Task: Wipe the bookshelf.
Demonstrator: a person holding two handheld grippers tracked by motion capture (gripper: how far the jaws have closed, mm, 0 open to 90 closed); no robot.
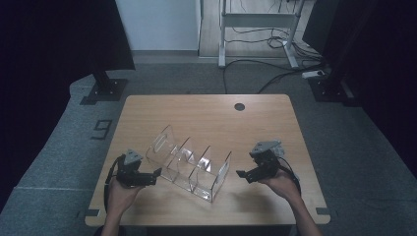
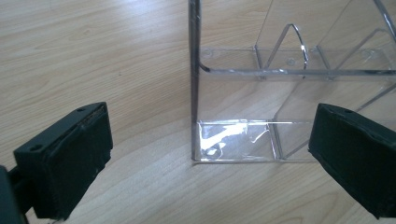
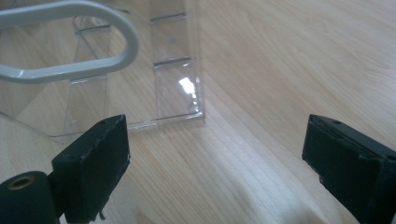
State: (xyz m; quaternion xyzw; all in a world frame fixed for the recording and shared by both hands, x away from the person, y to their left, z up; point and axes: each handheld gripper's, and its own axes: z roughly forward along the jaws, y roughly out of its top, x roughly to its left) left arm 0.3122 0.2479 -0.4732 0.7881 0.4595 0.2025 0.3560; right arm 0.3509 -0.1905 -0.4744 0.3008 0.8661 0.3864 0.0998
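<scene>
High view: a clear acrylic divider rack (image 1: 189, 164) is set diagonally on the desk (image 1: 211, 113), with the left gripper (image 1: 153, 176) just beside its near-left end and the right gripper (image 1: 242, 174) near its right end.

Left gripper view: jaws are held wide apart, the rack's corner (image 2: 196, 140) lying ahead between them, unclamped.

Right gripper view: jaws are held apart, bare, the rack (image 3: 177, 88) ahead.

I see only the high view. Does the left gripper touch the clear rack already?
Observer: No. The left gripper is wide open, and the rack end wall stands ahead of its pads, not touched.
Operator: And the right gripper, does it hold something?
Observer: Nothing. The right gripper is open too. The rack corner lies ahead, nearer its left jaw, with bare wood between the pads.
</scene>
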